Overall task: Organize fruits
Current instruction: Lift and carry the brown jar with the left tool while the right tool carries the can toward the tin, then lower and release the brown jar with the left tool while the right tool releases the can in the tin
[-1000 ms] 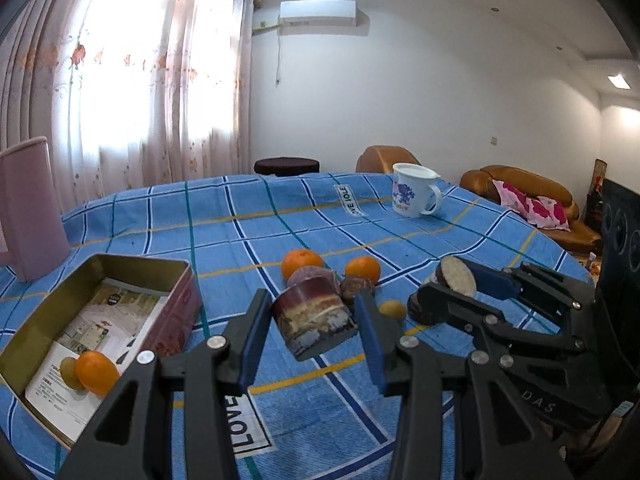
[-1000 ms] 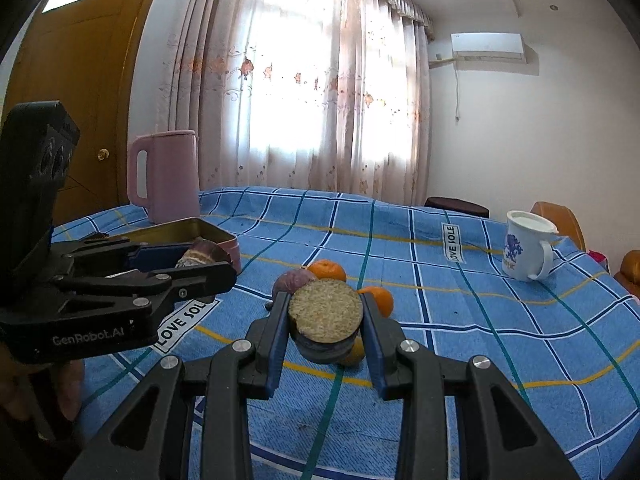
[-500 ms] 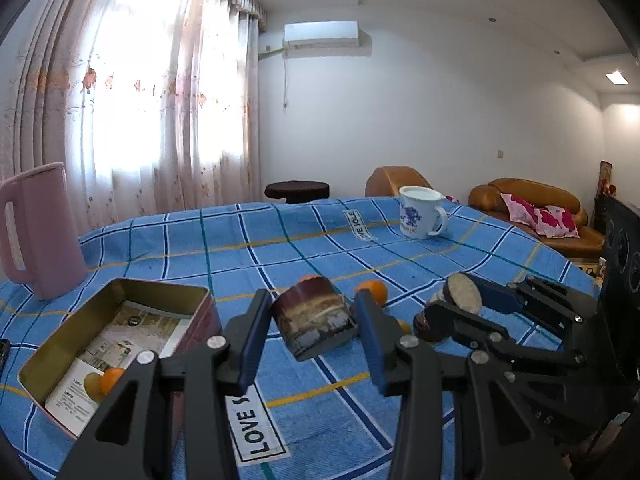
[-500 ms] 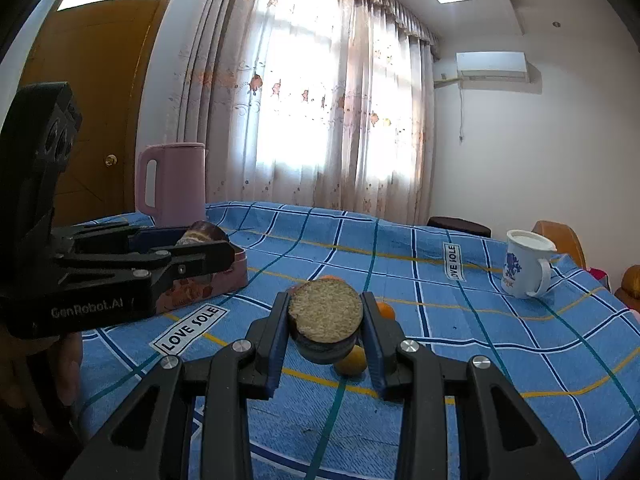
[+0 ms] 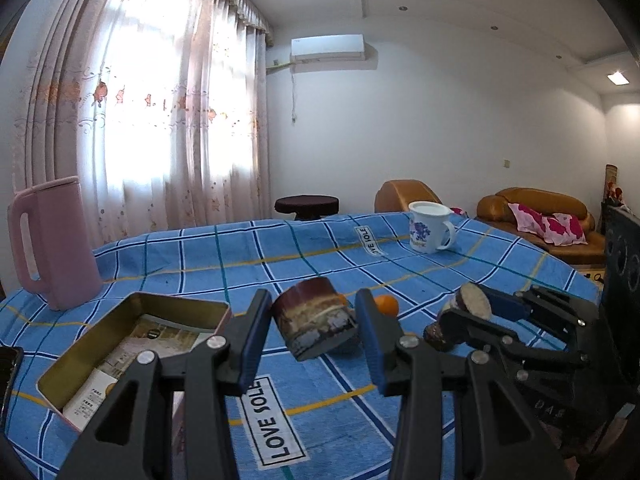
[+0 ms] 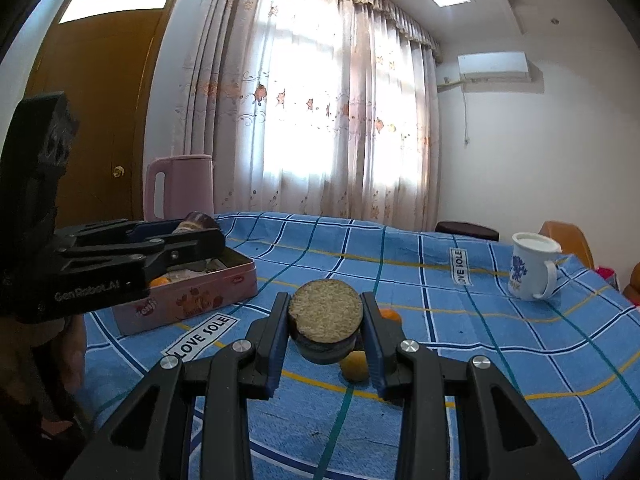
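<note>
Two grippers, each loaded, held above a blue checked tablecloth (image 5: 320,248).

Item 1: left gripper (image 5: 316,330), jaws clamped on a dark purple cut fruit piece (image 5: 314,322) with a banded, pale-streaked side, carried clear of the cloth. It hangs just right of the open tin box (image 5: 132,344).

Item 2: right gripper (image 6: 326,326), jaws clamped on a second piece (image 6: 326,320), tan grainy cut face toward the camera, dark rind below. It is also lifted off the cloth.

Item 3: tin box, paper-lined; the right view shows an orange fruit (image 6: 160,281) inside, mostly hidden behind the left gripper.

Item 4: loose fruit on the cloth: one small orange (image 5: 386,304) beyond the left jaws, one yellowish fruit (image 6: 354,366) under the right gripper.

Item 5: bystanders: pink jug (image 5: 52,244), white mug (image 5: 430,226).

Handling note (judgement): the step appears to be carrying both pieces to the box. Best done one gripper at a time, left first since it is nearer; bring the piece over the box rim, lower it close to the paper, then part the jaws, avoiding the fruit already inside.
</note>
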Demonstrator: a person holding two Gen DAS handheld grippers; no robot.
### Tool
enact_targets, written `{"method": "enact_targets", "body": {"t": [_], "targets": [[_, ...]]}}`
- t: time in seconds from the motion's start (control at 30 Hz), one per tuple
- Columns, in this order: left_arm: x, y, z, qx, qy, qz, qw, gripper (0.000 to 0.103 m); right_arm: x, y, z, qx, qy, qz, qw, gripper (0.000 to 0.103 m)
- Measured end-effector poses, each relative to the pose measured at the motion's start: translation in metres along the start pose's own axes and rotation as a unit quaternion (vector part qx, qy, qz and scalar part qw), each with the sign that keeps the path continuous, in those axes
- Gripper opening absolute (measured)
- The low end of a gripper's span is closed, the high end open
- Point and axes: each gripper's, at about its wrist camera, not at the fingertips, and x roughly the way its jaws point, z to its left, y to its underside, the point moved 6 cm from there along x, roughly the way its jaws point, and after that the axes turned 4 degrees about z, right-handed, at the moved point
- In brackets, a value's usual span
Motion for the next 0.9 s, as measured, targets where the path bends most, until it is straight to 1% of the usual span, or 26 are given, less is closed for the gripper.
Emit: {"method": "enact_targets", "body": {"t": [0.2,0.4,0.7,0.8,0.9], "targets": [[0.000,0.001,0.016,-0.012,-0.011,0.009,0.9998,0.045,0.006,-0.011,0.008,-0.012,-0.011,0.008,1.000,0.036],[0.001,0.001,0.038,-0.028,-0.025,0.020,0.9991,0.045,0.021,-0.029,0.027,-0.029,-0.035,0.017,0.999,0.036],[0.007,0.002,0.092,-0.057,-0.054,0.034,0.9963,0.045,0.061,-0.062,0.073,-0.062,-0.077,0.038,0.994,0.036],[0.010,0.004,0.108,-0.059,-0.067,0.043,0.9951,0.045,0.077,-0.067,0.089,-0.068,-0.092,0.047,0.992,0.036],[0.013,0.006,0.122,-0.063,-0.072,0.055,0.9939,0.045,0.094,-0.070,0.105,-0.074,-0.104,0.059,0.990,0.036]]}}
